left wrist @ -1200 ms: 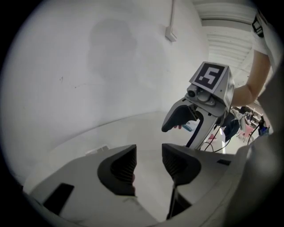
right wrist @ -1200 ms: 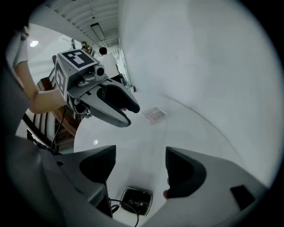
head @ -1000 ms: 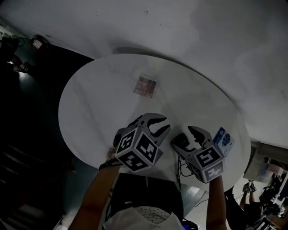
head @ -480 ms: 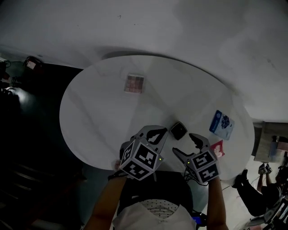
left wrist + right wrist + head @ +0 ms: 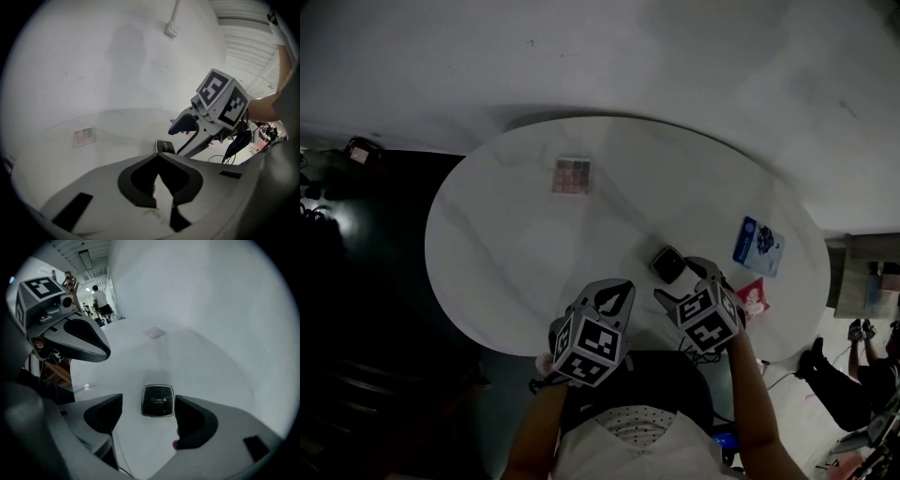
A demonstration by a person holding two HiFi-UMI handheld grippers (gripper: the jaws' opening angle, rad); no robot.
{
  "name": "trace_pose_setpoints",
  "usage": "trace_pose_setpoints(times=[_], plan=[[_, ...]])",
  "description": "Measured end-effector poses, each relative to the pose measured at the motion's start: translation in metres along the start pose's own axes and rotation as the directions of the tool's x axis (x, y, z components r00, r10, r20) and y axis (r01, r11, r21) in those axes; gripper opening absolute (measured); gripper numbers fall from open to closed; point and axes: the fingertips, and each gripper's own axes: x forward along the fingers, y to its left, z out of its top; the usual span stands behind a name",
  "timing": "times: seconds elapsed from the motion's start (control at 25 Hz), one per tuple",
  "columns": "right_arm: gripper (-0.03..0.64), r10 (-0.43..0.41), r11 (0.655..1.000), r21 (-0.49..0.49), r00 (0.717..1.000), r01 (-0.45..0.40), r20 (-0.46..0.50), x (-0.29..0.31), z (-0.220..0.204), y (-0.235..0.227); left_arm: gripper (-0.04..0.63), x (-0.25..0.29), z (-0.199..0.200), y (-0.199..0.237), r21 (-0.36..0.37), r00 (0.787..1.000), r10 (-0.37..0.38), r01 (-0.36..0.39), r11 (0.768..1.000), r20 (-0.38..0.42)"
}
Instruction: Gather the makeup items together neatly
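The right gripper view shows a glossy black square compact (image 5: 158,400) flat on the smooth white counter (image 5: 506,234), between the right gripper's (image 5: 682,281) spread fingers, untouched. Only the head view shows a blue packet (image 5: 759,246) right of them. The left gripper's (image 5: 159,157) fingers have just been closing and meet empty.

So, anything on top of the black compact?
Nothing rests on the black compact; its lid is bare, its underside hidden. The right gripper hangs near it, jaws apart.

We see a smooth white table (image 5: 497,253) with a faint sheen, a glossy black compact (image 5: 158,400) with a paler rim, and matt grey plastic fingers (image 5: 197,420) on the right gripper (image 5: 147,405).
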Motion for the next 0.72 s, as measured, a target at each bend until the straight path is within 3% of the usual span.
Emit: trace_pose_setpoints(times=[0.72], plan=[[0.373, -0.015, 1.0, -0.011, 0.992, 0.014, -0.122, 0.047, -0.01, -0.013, 0.037, 0.007, 0.0, 0.005, -0.041, 1.0, -0.019, 0.019, 0.999, -0.004]])
